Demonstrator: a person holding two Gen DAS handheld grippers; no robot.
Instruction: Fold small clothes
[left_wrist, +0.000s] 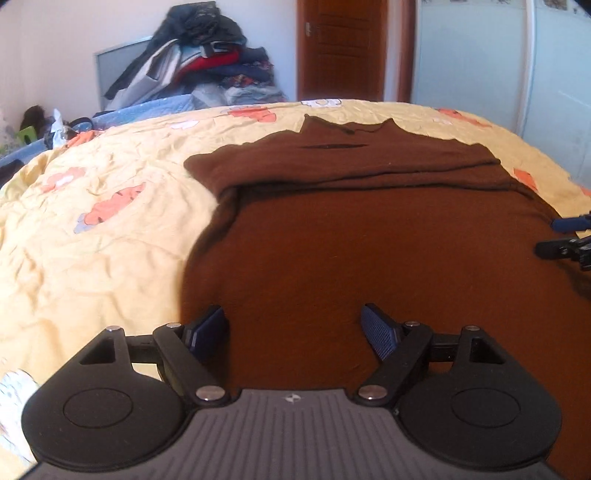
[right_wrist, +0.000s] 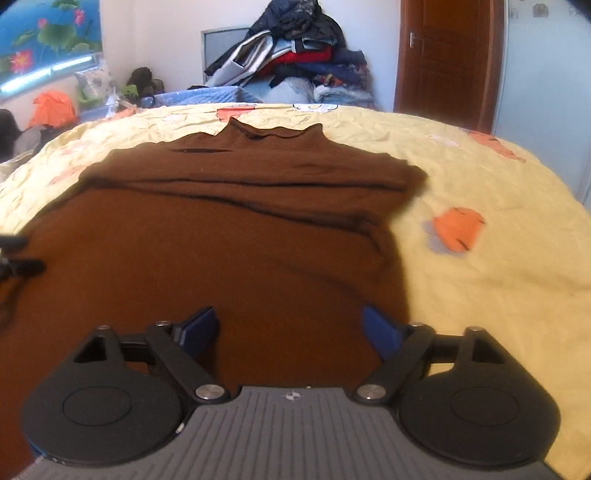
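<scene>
A brown high-neck top (left_wrist: 351, 240) lies flat on a yellow bed sheet (left_wrist: 92, 240), collar at the far end, sleeves folded across the chest. It also shows in the right wrist view (right_wrist: 207, 251). My left gripper (left_wrist: 295, 328) is open and empty, just above the near left part of the top. My right gripper (right_wrist: 290, 328) is open and empty above the near right part, close to the top's right edge. The right gripper's fingers (left_wrist: 561, 236) show at the right edge of the left wrist view; the left gripper's fingers (right_wrist: 18, 254) show at the left edge of the right wrist view.
The yellow sheet (right_wrist: 480, 295) with orange prints spreads around the top on both sides. A pile of clothes (left_wrist: 207, 62) stands beyond the bed's far end against the wall. A brown door (right_wrist: 447, 55) is at the back right.
</scene>
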